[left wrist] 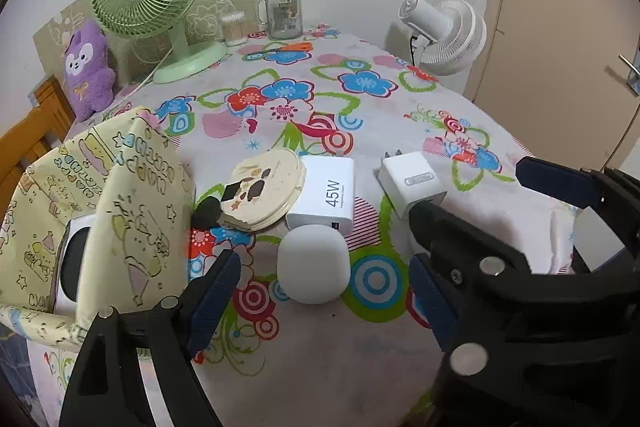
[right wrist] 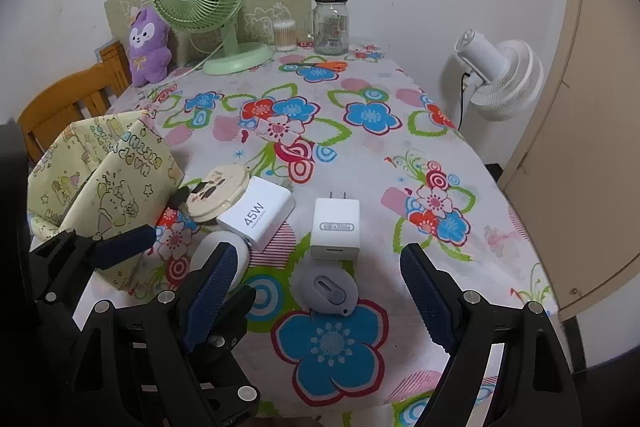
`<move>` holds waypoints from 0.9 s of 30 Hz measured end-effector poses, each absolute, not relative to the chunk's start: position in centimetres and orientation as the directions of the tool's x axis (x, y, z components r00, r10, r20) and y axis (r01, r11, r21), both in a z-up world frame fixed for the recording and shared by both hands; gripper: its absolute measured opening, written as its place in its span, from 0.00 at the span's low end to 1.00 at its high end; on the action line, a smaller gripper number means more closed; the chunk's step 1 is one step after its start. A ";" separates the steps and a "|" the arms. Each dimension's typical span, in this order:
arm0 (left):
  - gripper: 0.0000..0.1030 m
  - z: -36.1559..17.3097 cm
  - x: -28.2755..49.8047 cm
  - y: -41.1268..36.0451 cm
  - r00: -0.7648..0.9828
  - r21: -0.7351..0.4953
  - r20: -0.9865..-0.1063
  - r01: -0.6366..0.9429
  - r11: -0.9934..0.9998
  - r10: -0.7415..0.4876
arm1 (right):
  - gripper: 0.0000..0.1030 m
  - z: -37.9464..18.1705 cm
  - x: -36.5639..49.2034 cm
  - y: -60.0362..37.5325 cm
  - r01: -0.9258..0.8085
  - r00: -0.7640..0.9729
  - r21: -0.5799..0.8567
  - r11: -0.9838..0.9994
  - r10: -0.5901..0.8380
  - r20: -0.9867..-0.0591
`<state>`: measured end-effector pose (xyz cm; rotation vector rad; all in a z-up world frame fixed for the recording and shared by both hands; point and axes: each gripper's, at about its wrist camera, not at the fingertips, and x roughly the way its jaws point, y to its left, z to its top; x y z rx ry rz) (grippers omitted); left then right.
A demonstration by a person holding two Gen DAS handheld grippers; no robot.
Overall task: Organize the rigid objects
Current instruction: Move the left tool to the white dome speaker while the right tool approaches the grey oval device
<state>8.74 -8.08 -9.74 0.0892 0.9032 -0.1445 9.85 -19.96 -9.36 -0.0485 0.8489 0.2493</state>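
Both grippers (left wrist: 324,295) (right wrist: 320,291) wide-jawed, empty

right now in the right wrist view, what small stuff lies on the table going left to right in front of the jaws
yellow bag → round compact → 45W charger → white plug adapter; the grey oval gadget lies nearer the camera, just below that adapter.

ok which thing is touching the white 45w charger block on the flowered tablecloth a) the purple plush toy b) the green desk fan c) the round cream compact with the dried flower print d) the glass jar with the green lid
c: the round cream compact rests against the far left edge of the white 45W charger block; the other three things stand far back by the wall.
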 end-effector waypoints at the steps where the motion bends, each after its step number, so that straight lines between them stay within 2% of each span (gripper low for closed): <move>1: 0.85 -9.9 8.7 -8.1 0.617 0.007 -0.780 0.166 0.986 -0.098 | 0.83 -9.6 10.0 -20.1 -0.235 0.631 0.062 0.970 0.201 -0.749; 6: 0.85 -10.4 8.6 -7.6 0.650 -0.043 -0.749 0.143 0.989 -0.127 | 0.83 -10.7 10.6 -20.6 -0.225 0.626 0.069 0.972 0.199 -0.754; 9: 0.85 -11.1 9.0 -7.7 0.631 -0.048 -0.763 0.159 0.986 -0.139 | 0.83 -11.3 10.7 -20.8 -0.224 0.626 0.070 0.972 0.199 -0.754; 20: 0.85 -13.2 10.1 -8.1 0.604 0.024 -0.795 0.129 0.991 -0.059 | 0.83 -13.9 11.8 -21.7 -0.193 0.590 0.084 0.978 0.184 -0.786; 23: 0.86 -13.9 10.7 -7.7 0.572 0.000 -0.817 0.117 0.993 -0.067 | 0.83 -14.3 11.9 -21.6 -0.191 0.587 0.077 0.979 0.177 -0.790; 27: 0.86 -14.0 10.6 -7.6 0.590 0.003 -0.805 0.112 0.994 -0.064 | 0.83 -14.8 12.1 -22.0 -0.176 0.578 0.104 0.979 0.188 -0.794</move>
